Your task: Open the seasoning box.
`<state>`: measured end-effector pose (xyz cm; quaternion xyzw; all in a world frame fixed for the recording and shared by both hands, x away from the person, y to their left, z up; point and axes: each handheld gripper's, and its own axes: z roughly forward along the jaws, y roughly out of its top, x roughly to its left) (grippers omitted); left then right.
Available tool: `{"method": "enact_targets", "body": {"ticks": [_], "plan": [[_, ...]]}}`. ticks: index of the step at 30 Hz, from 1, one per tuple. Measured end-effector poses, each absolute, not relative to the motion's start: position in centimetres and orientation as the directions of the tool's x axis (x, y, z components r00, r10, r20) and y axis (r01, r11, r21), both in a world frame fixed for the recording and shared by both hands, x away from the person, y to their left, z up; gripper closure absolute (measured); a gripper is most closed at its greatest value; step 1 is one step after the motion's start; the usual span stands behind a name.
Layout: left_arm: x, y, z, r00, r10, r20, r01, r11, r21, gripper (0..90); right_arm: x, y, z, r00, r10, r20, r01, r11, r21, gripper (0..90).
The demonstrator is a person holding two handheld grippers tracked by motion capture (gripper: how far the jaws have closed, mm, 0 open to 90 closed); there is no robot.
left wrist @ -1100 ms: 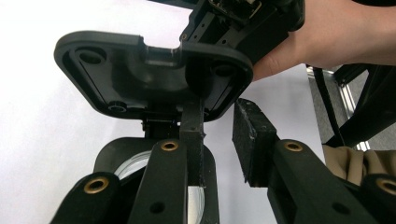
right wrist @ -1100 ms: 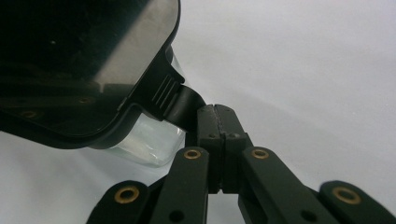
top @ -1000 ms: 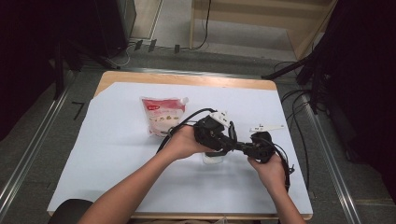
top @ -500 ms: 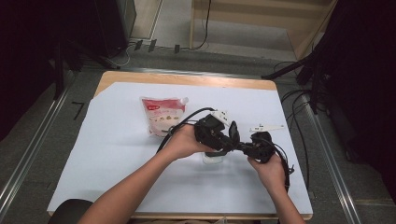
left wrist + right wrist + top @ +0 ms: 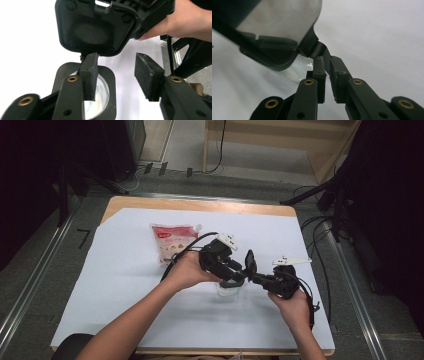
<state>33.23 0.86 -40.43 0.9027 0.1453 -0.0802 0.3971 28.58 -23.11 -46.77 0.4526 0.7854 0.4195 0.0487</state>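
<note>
No readable text anywhere. The red-and-white pouch on the desk has print in its red top band, but it's too small and blurred to make out. No labels, numbers or signs legible elsewhere.

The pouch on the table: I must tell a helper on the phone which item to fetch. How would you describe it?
On the white-covered table, look just beyond the person's left hand. The pouch lies flat there, red-topped with pale pieces showing through, unlike the clear container with its black lid nearer the person.
</note>
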Motion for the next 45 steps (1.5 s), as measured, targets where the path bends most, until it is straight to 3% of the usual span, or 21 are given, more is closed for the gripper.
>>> {"method": "enact_targets", "body": {"ticks": [14,45], "plan": [[33.2,4.0,-40.0,0.937,0.231,-0.260,0.348,-0.627,0.697,42.6,25.8,-23.0,-46.5,-0.619,0.724,0.304,0.640,0.240,0.730,70.4],[32.3,9.4,-38.7,0.914,0.322,-0.248,0.399,-0.592,0.700,41.7,21.8,-18.7,-44.0,-0.744,0.616,0.260,0.535,0.314,0.784,60.9]]}}
